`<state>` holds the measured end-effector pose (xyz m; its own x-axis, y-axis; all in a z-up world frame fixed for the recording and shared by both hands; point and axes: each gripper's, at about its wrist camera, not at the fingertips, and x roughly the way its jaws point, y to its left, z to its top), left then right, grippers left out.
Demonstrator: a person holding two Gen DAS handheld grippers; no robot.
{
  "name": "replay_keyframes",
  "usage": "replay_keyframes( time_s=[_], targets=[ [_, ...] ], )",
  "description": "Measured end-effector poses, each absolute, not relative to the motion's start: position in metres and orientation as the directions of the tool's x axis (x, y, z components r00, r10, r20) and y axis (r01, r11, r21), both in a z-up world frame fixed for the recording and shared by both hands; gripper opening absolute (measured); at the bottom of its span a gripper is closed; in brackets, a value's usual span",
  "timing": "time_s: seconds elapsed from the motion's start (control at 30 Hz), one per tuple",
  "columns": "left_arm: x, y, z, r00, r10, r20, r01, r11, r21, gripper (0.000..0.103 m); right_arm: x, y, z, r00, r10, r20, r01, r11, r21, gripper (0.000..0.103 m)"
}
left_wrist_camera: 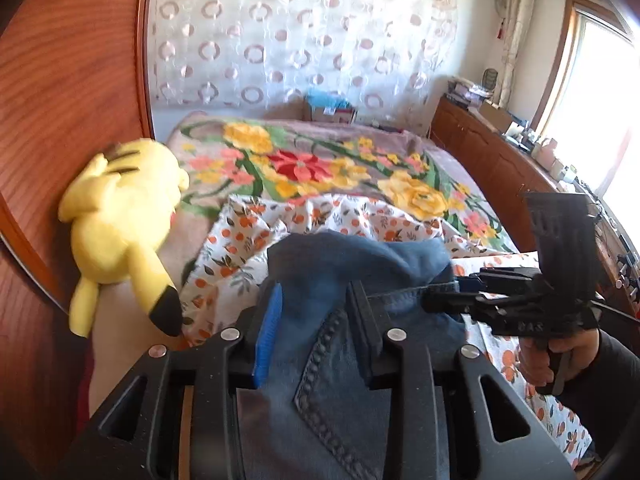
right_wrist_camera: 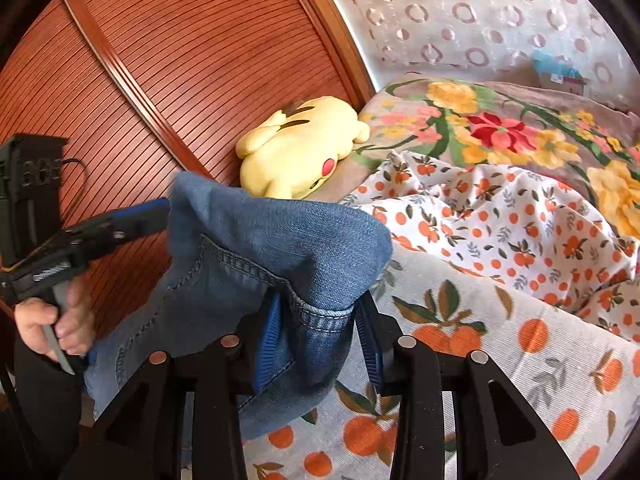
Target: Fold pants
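denim pants (right_wrist_camera: 256, 240), soft and floppy beside the yellow plush (right_wrist_camera: 300, 148); hold the stitched hems; both grippers' fingers (left_wrist_camera: 268, 320) straddle cloth, slackly parted.

Bed (right_wrist_camera: 460, 292) with sheet (right_wrist_camera: 500, 220), plush (right_wrist_camera: 296, 144)

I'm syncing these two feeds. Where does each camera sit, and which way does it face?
Left wrist: on the left gripper, looking down its fingers over the jeans across the bed; the right gripper and its hand show at right.
Right wrist: on the right gripper, facing the wooden headboard; the left gripper and hand show at left.
Shared: jeans, yellow plush toy, floral blanket.
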<state>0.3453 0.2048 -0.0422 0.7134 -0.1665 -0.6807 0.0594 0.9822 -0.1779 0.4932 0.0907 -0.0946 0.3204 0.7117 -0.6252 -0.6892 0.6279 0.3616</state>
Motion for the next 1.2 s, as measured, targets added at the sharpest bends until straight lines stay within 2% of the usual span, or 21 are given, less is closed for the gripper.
replay_keyframes(
  time_s=[0.13,0.23,0.33,0.43,0.57,0.67,0.83,0.97,1.2],
  targets=[
    [0.319,0.206,-0.04,0.723,-0.158,-0.672,0.054,0.983,-0.173,0.035,0.466,0.078,-0.071,0.418,0.68,-0.602,-0.698,0.665,0.266,0.039],
    [0.293,0.198,-0.051,0.714,-0.149,-0.684,0.059,0.986,-0.153,0.035,0.445,0.07,-0.051,0.494,0.685,-0.535,-0.705,0.676,0.214,0.039],
    [0.273,0.191,-0.063,0.705,-0.161,-0.691,0.065,0.984,-0.164,0.035,0.432,0.082,-0.04,0.461,0.727,-0.508,-0.758,0.621,0.201,0.039],
    [0.257,0.187,-0.078,0.692,-0.161,-0.704,0.051,0.983,-0.174,0.035,0.428,0.109,-0.046,0.462,0.706,-0.536,-0.777,0.614,0.139,0.039],
    [0.243,0.184,-0.098,0.673,-0.142,-0.726,0.026,0.985,-0.168,0.035,0.455,0.128,-0.067,0.508,0.612,-0.607,-0.716,0.691,0.097,0.039],
    [0.238,0.186,-0.11,0.664,-0.137,-0.735,0.008,0.984,-0.176,0.035,0.471,0.131,-0.076,0.49,0.59,-0.642,-0.692,0.711,0.125,0.039],
    [0.227,0.183,-0.1,0.693,-0.138,-0.707,-0.001,0.981,-0.193,0.035,0.449,0.125,-0.055,0.527,0.584,-0.617,-0.67,0.732,0.121,0.039],
    [0.209,0.175,-0.085,0.738,-0.178,-0.651,0.028,0.972,-0.235,0.035,0.403,0.117,-0.049,0.513,0.628,-0.585,-0.721,0.685,0.103,0.039],
    [0.197,0.16,-0.092,0.728,-0.171,-0.665,0.03,0.976,-0.217,0.035,0.333,0.115,-0.057,0.445,0.675,-0.588,-0.784,0.611,0.108,0.039]
  ],
)
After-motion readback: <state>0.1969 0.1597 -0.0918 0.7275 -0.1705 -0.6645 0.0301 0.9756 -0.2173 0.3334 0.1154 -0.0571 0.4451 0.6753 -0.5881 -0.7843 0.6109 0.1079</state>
